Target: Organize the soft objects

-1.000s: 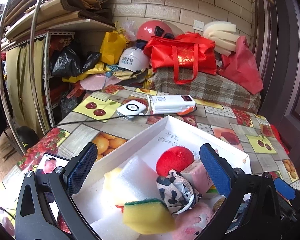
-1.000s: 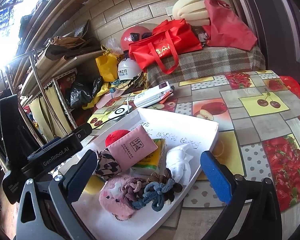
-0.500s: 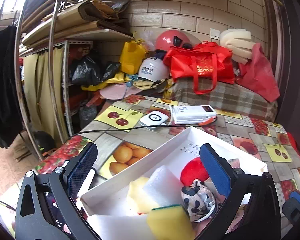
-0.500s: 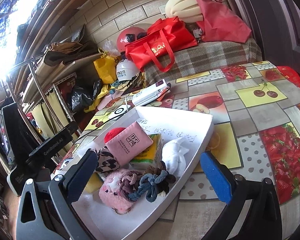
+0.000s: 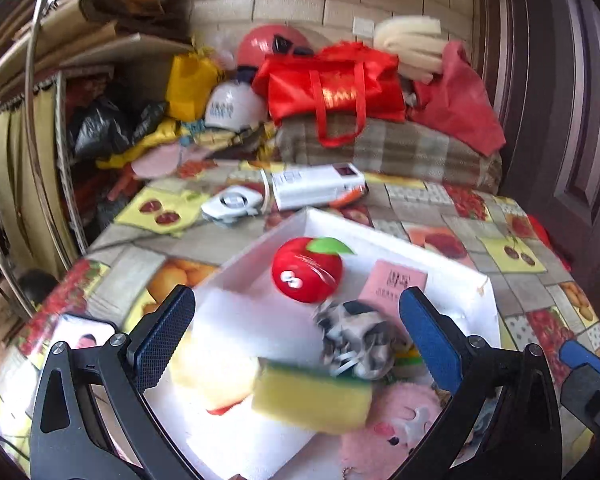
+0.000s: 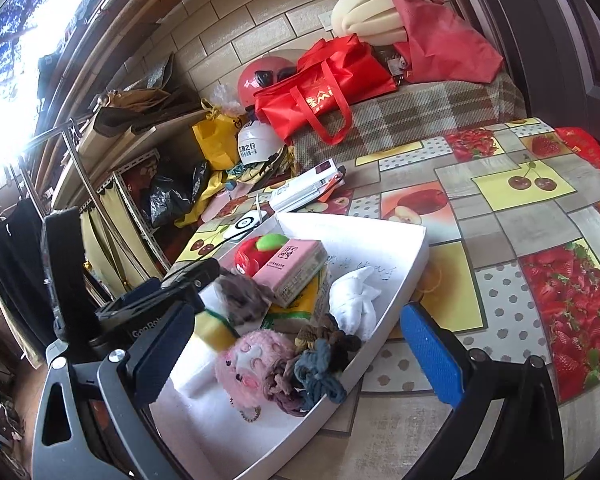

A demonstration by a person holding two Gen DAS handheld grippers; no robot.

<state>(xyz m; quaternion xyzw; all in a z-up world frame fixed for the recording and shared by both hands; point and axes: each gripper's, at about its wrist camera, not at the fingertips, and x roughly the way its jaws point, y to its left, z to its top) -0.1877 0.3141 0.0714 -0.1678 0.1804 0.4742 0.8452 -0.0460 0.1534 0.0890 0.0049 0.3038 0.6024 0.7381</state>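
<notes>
A white tray (image 5: 476, 284) (image 6: 416, 248) on the fruit-print table holds soft things: a red apple plush (image 5: 306, 270) (image 6: 248, 256), a pink pouch (image 5: 392, 284) (image 6: 296, 268), a patterned cloth (image 5: 356, 336), a yellow-green sponge (image 5: 312, 396), white foam (image 5: 256, 320), a pink plush (image 5: 396, 428) (image 6: 252, 364), hair ties (image 6: 316, 364) and a white cloth (image 6: 354, 300). My left gripper (image 5: 296, 340) is open and empty above the tray's near end. My right gripper (image 6: 296, 344) is open and empty over the hair ties.
Beyond the tray lie a white box (image 5: 316, 186) (image 6: 308, 190) and a white round device (image 5: 232, 202). A phone (image 5: 80, 336) lies at the table's left edge. Bags and helmets pile up behind on a plaid-covered surface (image 5: 400, 148). A metal rack (image 5: 44, 120) stands left.
The left gripper has moved forward and tilted down over the tray; its view is blurred with motion. The red apple plush now shows its leaf. The right gripper has moved closer to the tray.
</notes>
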